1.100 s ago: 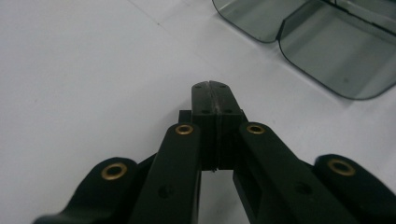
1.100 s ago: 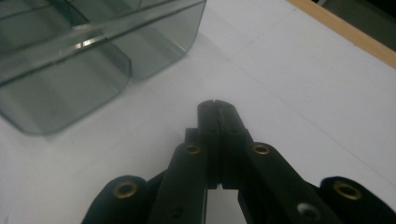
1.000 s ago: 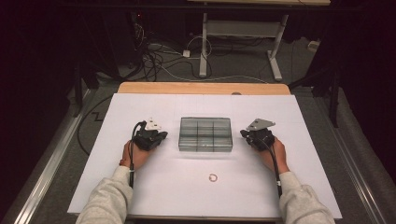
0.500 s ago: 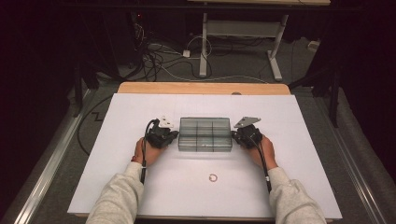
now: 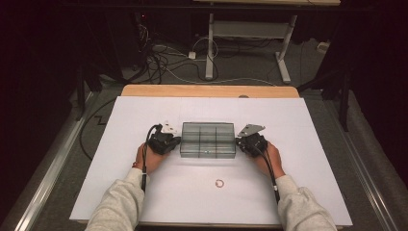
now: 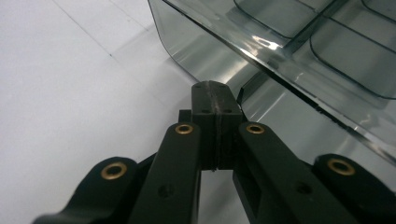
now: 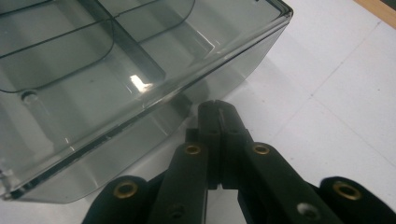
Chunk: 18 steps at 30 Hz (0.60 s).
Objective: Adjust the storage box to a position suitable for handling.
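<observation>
A clear grey plastic box (image 5: 208, 139) with several compartments and a closed lid lies in the middle of the white table. My left gripper (image 5: 174, 141) is at the box's left end, jaws shut with nothing between them, tips close to the box wall (image 6: 205, 56). At the box's right end my right gripper (image 5: 241, 142) is also shut and empty, its tips right by the wall under the lid's rim (image 7: 154, 112). Whether either gripper touches the box I cannot tell. A small ring (image 5: 220, 183) lies on the table in front of the box.
The white sheet (image 5: 144, 110) covers the table, with a wooden edge (image 5: 207, 90) at the far side. Beyond the table there are cables and desk legs on a dark floor. Both forearms in grey sleeves come in from the near edge.
Both grippers have moved inward toward the box ends, the right one from farther out. The box and the ring stay where they were.
</observation>
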Available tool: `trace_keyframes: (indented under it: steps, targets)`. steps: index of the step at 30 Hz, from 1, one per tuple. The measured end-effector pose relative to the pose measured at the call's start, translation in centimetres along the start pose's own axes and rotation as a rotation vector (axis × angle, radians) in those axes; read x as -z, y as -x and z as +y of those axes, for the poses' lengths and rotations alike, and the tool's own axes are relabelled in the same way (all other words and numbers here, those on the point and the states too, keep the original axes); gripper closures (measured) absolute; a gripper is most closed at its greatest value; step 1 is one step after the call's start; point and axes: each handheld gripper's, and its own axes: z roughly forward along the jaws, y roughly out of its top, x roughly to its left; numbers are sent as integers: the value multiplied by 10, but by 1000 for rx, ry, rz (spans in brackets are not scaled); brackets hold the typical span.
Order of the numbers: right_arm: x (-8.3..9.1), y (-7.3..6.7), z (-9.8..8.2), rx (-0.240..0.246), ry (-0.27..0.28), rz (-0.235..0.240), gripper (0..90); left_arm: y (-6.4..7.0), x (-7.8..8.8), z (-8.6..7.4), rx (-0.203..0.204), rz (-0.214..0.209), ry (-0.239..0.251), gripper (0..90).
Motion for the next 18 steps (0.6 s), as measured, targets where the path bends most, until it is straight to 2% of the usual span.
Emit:
trace_keyframes:
  steps: [3, 9, 18]
  targets:
    - [2, -4, 0, 7, -1, 6, 900, 4, 3, -3, -15, 10, 2, 876]
    - [8, -11, -4, 31, 2, 10, 900, 11, 10, -8, -34, 5, 0, 876]
    - [15, -17, -9, 32, 4, 14, 900, 21, 15, -12, -63, 8, -7, 876]
